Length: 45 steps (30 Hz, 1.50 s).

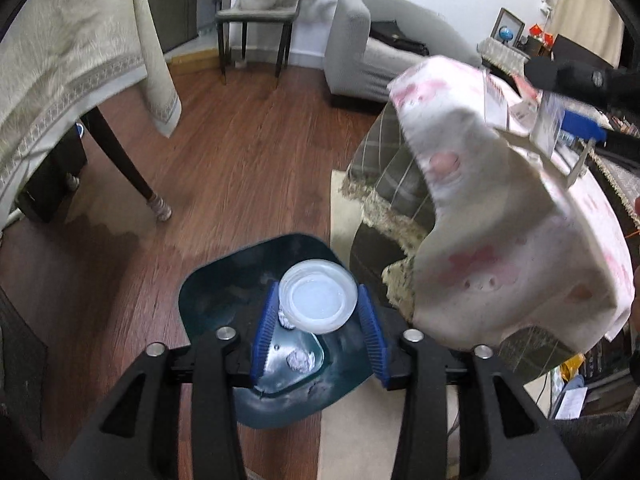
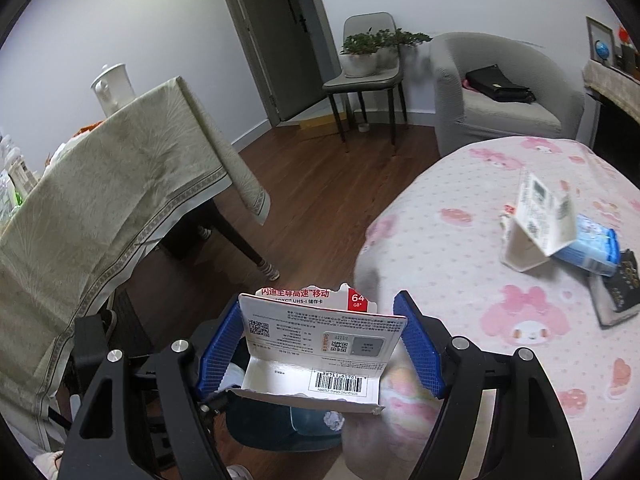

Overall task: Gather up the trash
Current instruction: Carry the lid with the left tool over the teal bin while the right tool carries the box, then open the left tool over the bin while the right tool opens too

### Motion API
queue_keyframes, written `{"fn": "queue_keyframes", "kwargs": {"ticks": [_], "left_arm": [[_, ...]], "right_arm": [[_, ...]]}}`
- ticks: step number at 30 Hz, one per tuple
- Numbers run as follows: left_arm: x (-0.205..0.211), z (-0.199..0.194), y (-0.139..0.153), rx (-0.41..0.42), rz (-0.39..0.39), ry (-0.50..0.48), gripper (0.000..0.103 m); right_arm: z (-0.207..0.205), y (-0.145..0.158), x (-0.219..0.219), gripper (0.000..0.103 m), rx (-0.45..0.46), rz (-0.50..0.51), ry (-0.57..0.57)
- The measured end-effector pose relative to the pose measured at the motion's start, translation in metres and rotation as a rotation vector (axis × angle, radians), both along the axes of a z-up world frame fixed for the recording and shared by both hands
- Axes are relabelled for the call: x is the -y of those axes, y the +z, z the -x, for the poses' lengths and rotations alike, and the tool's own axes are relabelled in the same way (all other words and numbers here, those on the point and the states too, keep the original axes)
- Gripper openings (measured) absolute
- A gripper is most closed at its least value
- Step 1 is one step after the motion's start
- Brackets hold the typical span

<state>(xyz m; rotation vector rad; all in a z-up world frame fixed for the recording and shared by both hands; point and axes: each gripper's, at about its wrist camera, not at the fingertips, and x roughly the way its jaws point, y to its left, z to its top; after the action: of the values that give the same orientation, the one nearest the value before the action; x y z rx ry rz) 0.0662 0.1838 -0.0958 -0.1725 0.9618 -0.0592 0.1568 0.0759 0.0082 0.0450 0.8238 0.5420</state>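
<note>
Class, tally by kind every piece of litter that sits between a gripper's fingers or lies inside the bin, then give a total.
Plastic lid: 1
Memory-card pack: 1
Foil balls: 2
Total: 4

Left claw (image 1: 318, 330) over teal bin (image 1: 224, 300); white plastic lid (image 1: 318, 302) between blue pads, grip unclear.

Below your left fingers (image 1: 270, 332) the bin (image 1: 208, 300) mouth lies open, only foil balls (image 1: 299, 361) inside. Right of them the pink-covered table (image 1: 500, 280) edge crowds close. Left of your right fingers (image 2: 218, 348) the draped dining table (image 2: 100, 200) blocks passage; bare floor (image 2: 320, 208) ahead.
</note>
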Motion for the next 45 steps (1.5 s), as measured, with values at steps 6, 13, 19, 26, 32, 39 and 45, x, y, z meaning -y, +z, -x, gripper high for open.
{"fn": "queue_keyframes", "kwargs": {"ticks": [6, 13, 19, 26, 32, 39, 45], "left_arm": [[-0.009, 0.006, -0.006, -0.008, -0.009, 0.011, 0.051], [-0.031, 0.017, 0.013, 0.048, 0.013, 0.058, 0.057], [-0.055, 0.029, 0.03, 0.099, 0.034, 0.119, 0.059], [-0.073, 0.037, 0.05, 0.148, 0.031, 0.175, 0.062], [-0.082, 0.039, 0.063, 0.18, 0.04, 0.193, 0.063], [-0.079, 0.04, 0.075, 0.216, 0.029, 0.197, 0.065], [-0.065, 0.035, 0.082, 0.237, 0.023, 0.18, 0.066]], "right_arm": [[-0.002, -0.011, -0.021, 0.076, -0.019, 0.021, 0.028], [0.0, -0.03, -0.043, 0.076, -0.046, 0.064, 0.061], [0.004, -0.052, -0.063, 0.076, -0.077, 0.115, 0.094], [0.009, -0.073, -0.083, 0.077, -0.11, 0.182, 0.129], [0.016, -0.087, -0.092, 0.083, -0.139, 0.255, 0.149], [0.016, -0.08, -0.083, 0.083, -0.138, 0.249, 0.148], [0.016, -0.064, -0.072, 0.083, -0.12, 0.218, 0.145]]}}
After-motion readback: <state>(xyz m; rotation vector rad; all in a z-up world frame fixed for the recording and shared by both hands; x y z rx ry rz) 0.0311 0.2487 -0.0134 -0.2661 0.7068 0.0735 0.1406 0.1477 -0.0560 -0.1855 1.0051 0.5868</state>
